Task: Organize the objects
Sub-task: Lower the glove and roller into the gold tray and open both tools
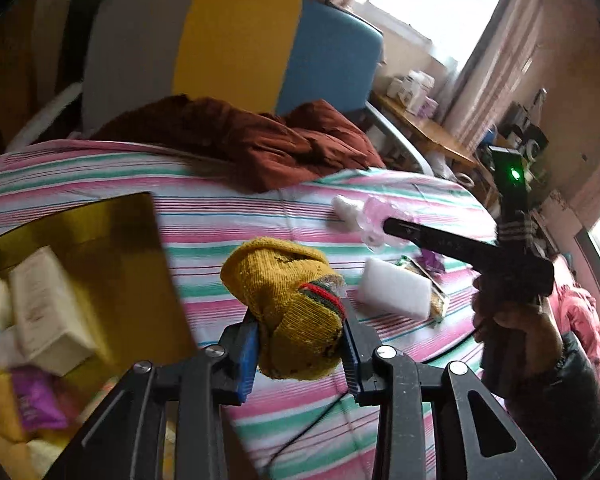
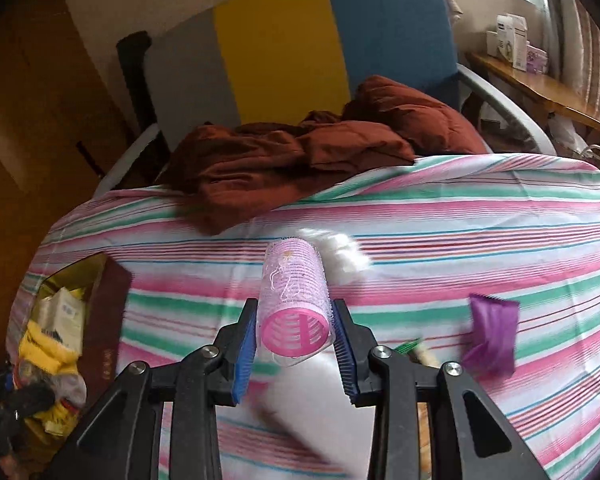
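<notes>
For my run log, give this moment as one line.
left gripper: shut on yellow sock | right gripper: shut on pink hair roller

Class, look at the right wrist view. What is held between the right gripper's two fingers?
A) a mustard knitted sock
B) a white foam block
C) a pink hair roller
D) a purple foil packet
C: the right gripper is shut on the pink hair roller, its blue pads pressing both sides; the mustard sock sits in the left gripper instead.
</notes>
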`<state>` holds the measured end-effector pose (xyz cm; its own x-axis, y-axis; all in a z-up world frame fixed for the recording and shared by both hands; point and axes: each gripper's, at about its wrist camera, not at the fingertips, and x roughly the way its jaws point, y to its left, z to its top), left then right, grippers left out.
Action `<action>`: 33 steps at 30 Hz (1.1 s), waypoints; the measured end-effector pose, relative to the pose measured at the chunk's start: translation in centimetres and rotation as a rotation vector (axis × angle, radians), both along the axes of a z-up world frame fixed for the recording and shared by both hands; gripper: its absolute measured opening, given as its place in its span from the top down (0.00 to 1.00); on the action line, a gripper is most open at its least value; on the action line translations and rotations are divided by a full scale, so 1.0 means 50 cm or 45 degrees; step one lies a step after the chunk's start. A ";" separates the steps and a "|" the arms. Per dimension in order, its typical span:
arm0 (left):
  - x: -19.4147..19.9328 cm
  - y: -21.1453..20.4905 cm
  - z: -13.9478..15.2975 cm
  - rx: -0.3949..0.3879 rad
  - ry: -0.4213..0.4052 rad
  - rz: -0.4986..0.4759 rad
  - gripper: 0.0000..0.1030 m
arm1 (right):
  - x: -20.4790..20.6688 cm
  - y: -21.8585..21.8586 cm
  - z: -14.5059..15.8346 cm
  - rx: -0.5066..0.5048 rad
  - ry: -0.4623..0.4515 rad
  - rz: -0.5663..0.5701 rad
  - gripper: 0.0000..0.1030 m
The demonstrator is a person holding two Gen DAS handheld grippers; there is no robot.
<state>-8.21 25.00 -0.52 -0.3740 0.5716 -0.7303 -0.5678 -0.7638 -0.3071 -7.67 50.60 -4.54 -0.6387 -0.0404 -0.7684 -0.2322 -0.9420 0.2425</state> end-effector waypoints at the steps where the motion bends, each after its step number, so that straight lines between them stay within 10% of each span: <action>1: 0.001 -0.020 0.003 0.000 0.011 0.022 0.65 | 0.003 -0.017 0.007 0.003 0.007 0.017 0.66; 21: 0.082 -0.294 0.031 -0.131 0.294 0.325 0.65 | 0.093 -0.363 0.067 -0.104 0.107 0.325 0.66; 33: 0.094 -0.362 -0.001 -0.097 0.234 0.371 0.64 | 0.093 -0.475 0.080 -0.067 0.091 0.414 0.66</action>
